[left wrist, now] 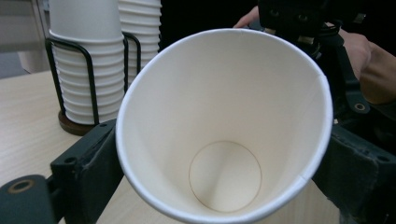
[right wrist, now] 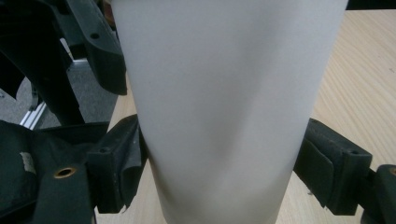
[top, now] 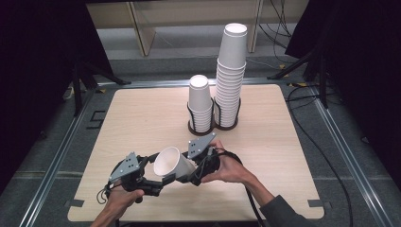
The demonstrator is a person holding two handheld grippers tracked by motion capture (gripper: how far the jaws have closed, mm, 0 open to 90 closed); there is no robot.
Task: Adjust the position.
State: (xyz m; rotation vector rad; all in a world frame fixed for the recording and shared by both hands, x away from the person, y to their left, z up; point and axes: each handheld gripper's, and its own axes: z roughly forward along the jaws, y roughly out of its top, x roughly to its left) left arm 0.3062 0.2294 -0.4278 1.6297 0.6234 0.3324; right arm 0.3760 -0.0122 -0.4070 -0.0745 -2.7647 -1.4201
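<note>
A single white paper cup (top: pixel 172 163) lies tilted above the near part of the wooden table (top: pixel 142 113), with its mouth turned toward the left. My right gripper (top: pixel 187 170) comes in from the right and is shut on the cup's body (right wrist: pixel 224 116); both pads press its wall, which is slightly dented. My left gripper (top: pixel 161 174) reaches in from the left. In the left gripper view its jaws flank the cup's round, unsquashed rim (left wrist: pixel 140 79) closely on both sides, and I look into the empty cup down to its bottom. A hand holds each gripper.
Two stacks of white paper cups stand upside down in a dark wire holder (top: pixel 203 128) at mid-table: a short stack (top: pixel 199 104) and a tall stack (top: pixel 231 75) to its right. Black stands and cables lie on the floor around the table.
</note>
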